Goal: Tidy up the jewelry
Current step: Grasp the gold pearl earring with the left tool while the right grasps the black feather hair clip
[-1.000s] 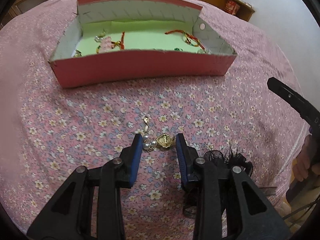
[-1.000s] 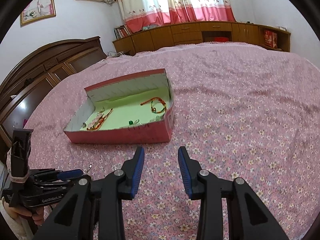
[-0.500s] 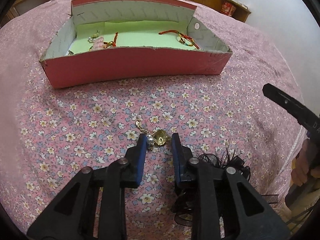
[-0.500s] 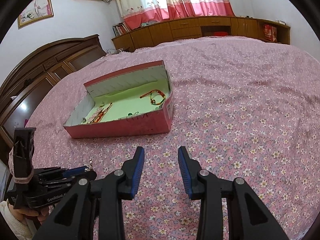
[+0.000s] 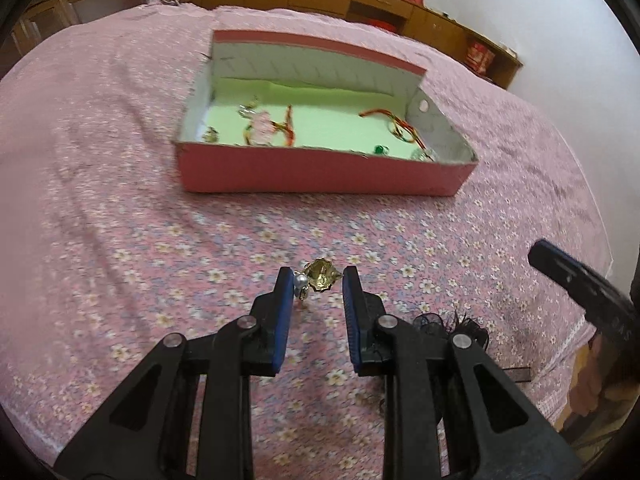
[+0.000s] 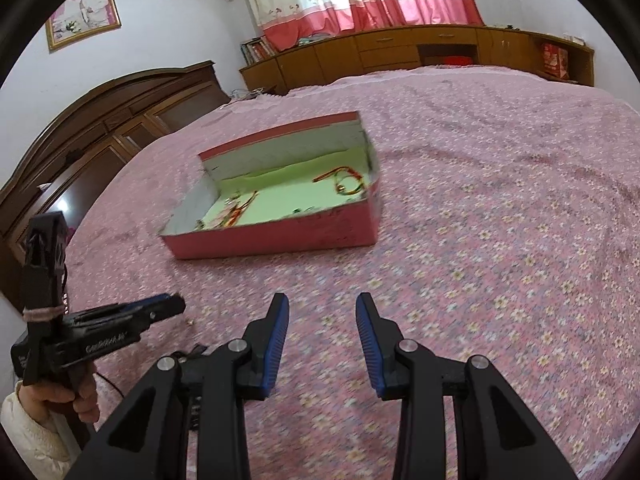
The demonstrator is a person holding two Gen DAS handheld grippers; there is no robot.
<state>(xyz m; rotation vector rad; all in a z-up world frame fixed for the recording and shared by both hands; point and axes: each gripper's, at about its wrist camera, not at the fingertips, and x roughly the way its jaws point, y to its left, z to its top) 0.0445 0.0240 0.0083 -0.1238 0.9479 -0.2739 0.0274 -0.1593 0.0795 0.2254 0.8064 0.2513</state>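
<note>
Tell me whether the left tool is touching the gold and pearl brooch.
Touching. In the left wrist view the left tool has the gold and pearl brooch pinched between its blue fingertips, the pearl against the left pad and the gold edge against the right, above the floral bedspread.

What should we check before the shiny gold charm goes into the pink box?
1. Gold charm held between the left hand-held gripper's fingers: ok.
2. Charm lifted off the bedspread: cannot tell.
3. Pink box open on top: ok.
4. Bare green floor inside for the charm: ok.
5. Right hand-held gripper away from the box: ok.
6. Black hair accessory not caught on the left fingers: cannot tell.
</note>
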